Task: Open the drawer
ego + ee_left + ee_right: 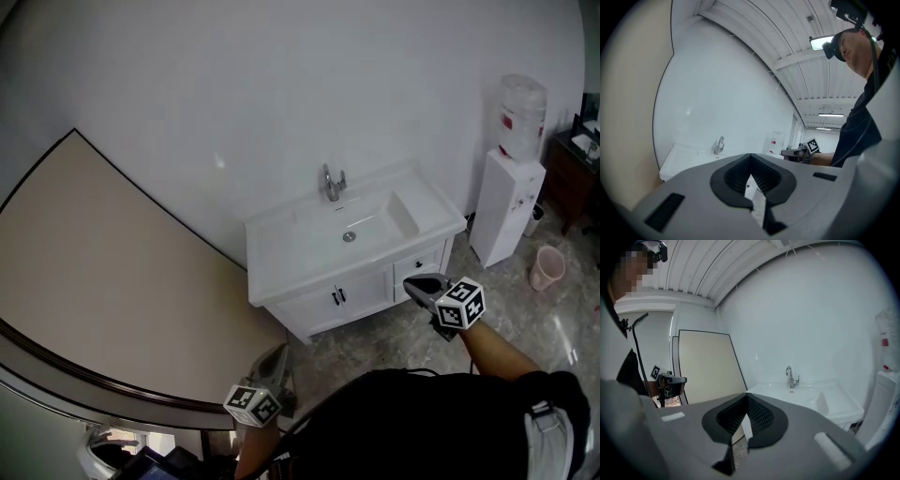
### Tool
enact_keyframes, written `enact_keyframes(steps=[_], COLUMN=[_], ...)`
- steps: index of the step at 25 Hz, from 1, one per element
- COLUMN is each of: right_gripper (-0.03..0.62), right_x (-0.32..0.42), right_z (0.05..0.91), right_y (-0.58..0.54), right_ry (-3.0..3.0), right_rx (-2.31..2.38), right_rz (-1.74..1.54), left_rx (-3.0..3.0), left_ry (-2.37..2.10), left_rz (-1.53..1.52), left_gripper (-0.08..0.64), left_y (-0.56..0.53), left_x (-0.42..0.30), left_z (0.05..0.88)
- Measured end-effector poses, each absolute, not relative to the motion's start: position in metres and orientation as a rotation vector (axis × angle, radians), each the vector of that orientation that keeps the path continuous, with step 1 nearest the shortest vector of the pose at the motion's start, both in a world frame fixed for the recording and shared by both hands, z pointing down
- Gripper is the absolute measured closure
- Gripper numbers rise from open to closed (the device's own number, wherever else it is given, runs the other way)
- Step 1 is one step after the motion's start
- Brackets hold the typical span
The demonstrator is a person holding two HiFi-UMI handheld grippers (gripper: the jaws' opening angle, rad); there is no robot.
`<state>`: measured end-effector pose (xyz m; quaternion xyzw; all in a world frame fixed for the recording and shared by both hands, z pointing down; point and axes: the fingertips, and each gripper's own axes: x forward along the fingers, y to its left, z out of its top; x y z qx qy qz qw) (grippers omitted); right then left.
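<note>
A white vanity (281, 281) with a sink and faucet (333, 183) stands against the wall. Its small drawer (422, 262) with a dark handle sits at the front right, closed, beside two cabinet doors (337, 295). My right gripper (417, 283) hangs just in front of and slightly below the drawer, apart from it, shut and empty. My left gripper (277, 361) is lower left over the floor, away from the vanity, shut with nothing in it. The left gripper view shows its jaws (752, 180) closed toward the sink top (689, 157). In the right gripper view the closed jaws (746, 420) face the faucet (790, 377).
A water dispenser (511, 187) stands right of the vanity, with a pink bucket (547, 267) on the marble floor beside it. Dark wooden furniture (572, 178) is at the far right. A large beige panel (103, 281) leans against the wall at left.
</note>
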<state>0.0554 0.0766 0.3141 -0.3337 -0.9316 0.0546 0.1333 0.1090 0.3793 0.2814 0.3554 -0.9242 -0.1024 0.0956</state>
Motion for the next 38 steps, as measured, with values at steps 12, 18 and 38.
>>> enact_keyframes(steps=[12, 18, 38], right_gripper=[0.595, 0.595, 0.595], right_x=[-0.013, -0.051, -0.151], right_z=[0.312, 0.297, 0.315], right_y=[0.108, 0.154, 0.285], right_ry=[-2.736, -2.775, -2.711], right_rx=[-0.819, -0.727, -0.800], right_rz=[0.130, 0.151, 0.216], left_rx=[1.218, 1.311, 1.276], left_ry=[-2.674, -2.648, -2.579], left_rz=[-0.335, -0.317, -0.337], left_gripper=[0.565, 0.565, 0.565], left_y=[0.411, 0.459, 0.568], left_x=[0.006, -0.053, -0.140], left_z=[0.289, 0.274, 0.313])
